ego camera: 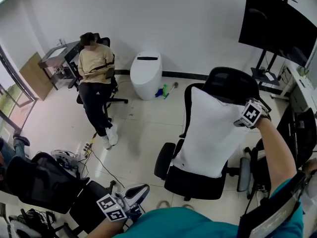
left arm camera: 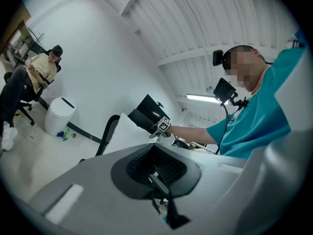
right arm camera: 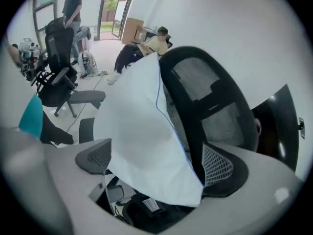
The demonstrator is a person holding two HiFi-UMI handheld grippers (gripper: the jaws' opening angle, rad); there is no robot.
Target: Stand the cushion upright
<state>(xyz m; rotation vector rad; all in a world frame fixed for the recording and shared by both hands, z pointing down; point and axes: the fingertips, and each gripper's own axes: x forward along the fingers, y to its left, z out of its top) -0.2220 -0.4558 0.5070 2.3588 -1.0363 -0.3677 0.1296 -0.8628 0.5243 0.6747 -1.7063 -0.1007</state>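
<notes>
White cushion point(ego camera: 213, 133) already upright against the chair point(ego camera: 233, 83). The right hand-held gripper point(right arm camera: 156, 160) gapes wide around its corner, and the left hand-held gripper point(left arm camera: 157, 173) is closed and empty.

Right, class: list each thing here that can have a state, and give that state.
cushion: upright on the chair seat, leaning on its backrest.
right gripper: open, the cushion's top corner between its jaws.
left gripper: shut, empty.
screen: dark.
</notes>
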